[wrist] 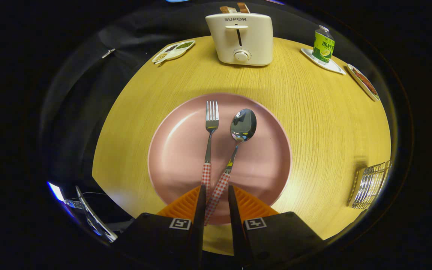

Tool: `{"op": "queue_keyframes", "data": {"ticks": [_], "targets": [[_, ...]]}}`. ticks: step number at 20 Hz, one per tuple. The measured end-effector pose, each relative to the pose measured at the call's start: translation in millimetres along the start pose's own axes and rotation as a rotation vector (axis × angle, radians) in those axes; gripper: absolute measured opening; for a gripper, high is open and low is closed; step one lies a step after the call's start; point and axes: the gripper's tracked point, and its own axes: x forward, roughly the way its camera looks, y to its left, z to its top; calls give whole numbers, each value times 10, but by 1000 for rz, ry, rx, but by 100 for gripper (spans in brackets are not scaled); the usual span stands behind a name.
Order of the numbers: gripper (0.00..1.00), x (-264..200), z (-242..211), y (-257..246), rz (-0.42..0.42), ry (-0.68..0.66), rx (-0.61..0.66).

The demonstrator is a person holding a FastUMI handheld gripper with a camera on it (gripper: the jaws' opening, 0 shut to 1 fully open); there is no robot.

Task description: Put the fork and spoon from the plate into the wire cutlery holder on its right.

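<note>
Tongs (216,193) part-open astride spoon (238,138) and fork (209,138) handles

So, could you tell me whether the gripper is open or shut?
Open: gripper fingers straddle both checked handles with gaps, not pressing them.

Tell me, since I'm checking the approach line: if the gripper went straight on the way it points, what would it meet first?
The gripper would probably meet the spoon first: its checked handle lies in the narrow gap between the fingers. The fork handle lies beside it by the left finger. Height above the pink plate is unclear.
</note>
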Motion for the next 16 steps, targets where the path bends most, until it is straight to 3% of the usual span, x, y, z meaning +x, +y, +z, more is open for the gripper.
{"op": "queue_keyframes", "data": {"ticks": [1,5,12,16], "targets": [[36,-16,26,-3,4,3,9],[15,-11,11,-4,15,9,11],[10,-171,67,-124,20,-8,27],[10,-497,140,-170,47,-55,15]]}}
